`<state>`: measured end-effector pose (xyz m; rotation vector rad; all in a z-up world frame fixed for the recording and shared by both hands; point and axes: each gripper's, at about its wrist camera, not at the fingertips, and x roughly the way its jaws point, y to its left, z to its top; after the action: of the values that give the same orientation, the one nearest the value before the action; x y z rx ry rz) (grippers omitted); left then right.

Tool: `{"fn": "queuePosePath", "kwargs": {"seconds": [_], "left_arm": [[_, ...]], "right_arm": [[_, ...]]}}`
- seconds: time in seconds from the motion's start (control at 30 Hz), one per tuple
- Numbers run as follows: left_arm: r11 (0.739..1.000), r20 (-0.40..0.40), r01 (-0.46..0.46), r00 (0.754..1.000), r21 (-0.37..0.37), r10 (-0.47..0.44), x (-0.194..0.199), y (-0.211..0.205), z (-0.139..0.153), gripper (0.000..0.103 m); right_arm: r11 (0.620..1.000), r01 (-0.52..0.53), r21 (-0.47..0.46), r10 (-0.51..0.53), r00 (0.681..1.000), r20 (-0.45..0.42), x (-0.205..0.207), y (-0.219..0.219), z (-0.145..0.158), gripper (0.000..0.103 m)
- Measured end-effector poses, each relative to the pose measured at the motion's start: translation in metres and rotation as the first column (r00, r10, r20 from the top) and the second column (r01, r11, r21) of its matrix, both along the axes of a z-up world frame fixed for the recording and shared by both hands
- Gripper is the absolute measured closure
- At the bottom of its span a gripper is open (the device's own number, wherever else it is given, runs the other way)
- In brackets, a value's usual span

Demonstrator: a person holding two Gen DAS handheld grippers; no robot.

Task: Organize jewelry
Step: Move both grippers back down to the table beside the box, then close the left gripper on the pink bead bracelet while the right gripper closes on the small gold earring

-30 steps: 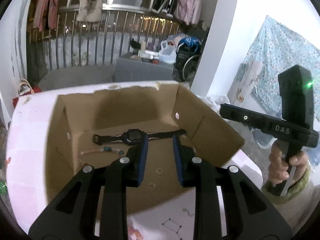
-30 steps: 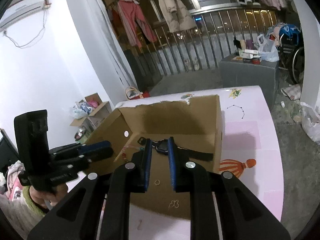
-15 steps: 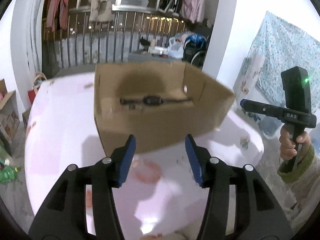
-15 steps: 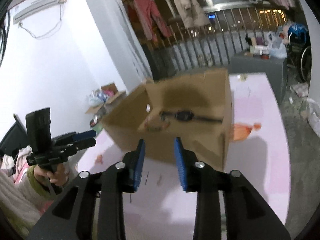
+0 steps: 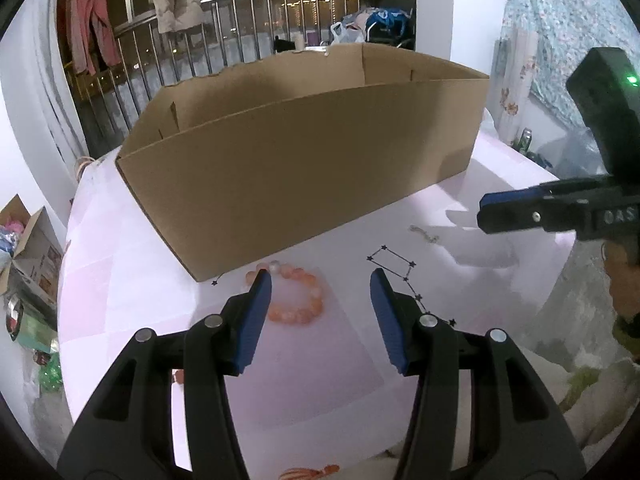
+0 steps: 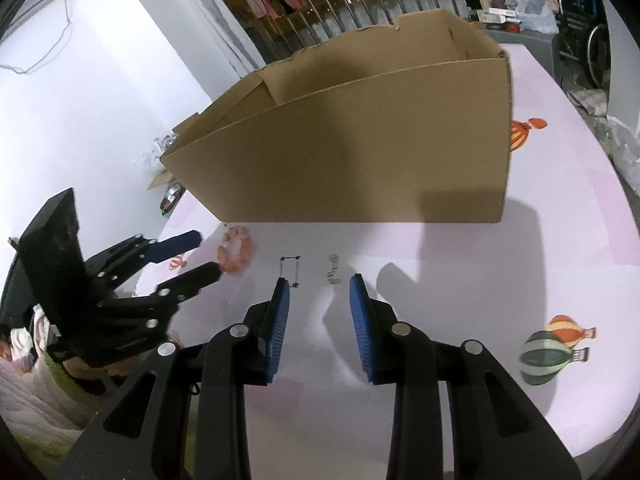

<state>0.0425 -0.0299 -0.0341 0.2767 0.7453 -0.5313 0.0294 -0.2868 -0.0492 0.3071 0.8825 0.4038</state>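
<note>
Both sets of jaws stand apart with nothing between the pads, and both have just been opening. I have the left gripper [image 5: 320,280] poised over the pink bead bracelet [image 5: 298,296], which lies flat on the tabletop [image 5: 132,280] just in front of the cardboard box [image 5: 304,152]; one blue pad overlaps the bracelet's left edge in the left wrist view. My right gripper [image 6: 320,284] sits just behind the small metal chain [image 6: 333,274], which lies loose on the tabletop, apart from the bracelet.

Handling, as I judge it: the bracelet is light, a limp ring of hard, smooth beads. I would close across one side of the ring, not span it, since round beads may roll out of the pads. The chain is fine, limp and low-lying; I would pinch it at mid-length, pads nearly touching the surface.

Not visible: the box interior, hidden behind its near wall in both views. The chain's links and any clasp are too small to resolve.
</note>
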Motion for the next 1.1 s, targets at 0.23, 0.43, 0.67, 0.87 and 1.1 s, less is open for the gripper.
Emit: {"fn": "queuePosePath", "kwargs": {"seconds": [0.23,0.43,0.67,0.87,1.1], "left_arm": [[0.999,-0.047,-0.030,0.998,0.019,0.031,0.014,-0.005,-0.012,0.064],[0.997,-0.079,-0.035,0.996,0.068,0.040,0.017,-0.013,-0.026,0.065],[0.996,-0.130,-0.077,0.988,0.034,0.081,0.027,-0.008,-0.026,0.074],[0.993,-0.162,-0.111,0.980,0.041,0.116,0.035,-0.006,-0.022,0.094],[0.991,-0.193,-0.131,0.972,0.041,0.136,0.035,-0.006,-0.019,0.094]], "right_arm": [[0.999,-0.029,-0.041,0.030,0.999,0.011,0.009,0.013,0.004,0.072],[0.995,-0.062,-0.080,0.062,0.998,-0.005,0.016,0.019,-0.001,0.074],[0.984,-0.060,-0.168,0.058,0.998,-0.013,0.028,0.028,-0.008,0.081],[0.978,-0.055,-0.203,0.050,0.998,-0.028,0.031,0.032,-0.017,0.083],[0.964,-0.052,-0.262,0.048,0.999,-0.022,0.038,0.041,-0.018,0.087]]}}
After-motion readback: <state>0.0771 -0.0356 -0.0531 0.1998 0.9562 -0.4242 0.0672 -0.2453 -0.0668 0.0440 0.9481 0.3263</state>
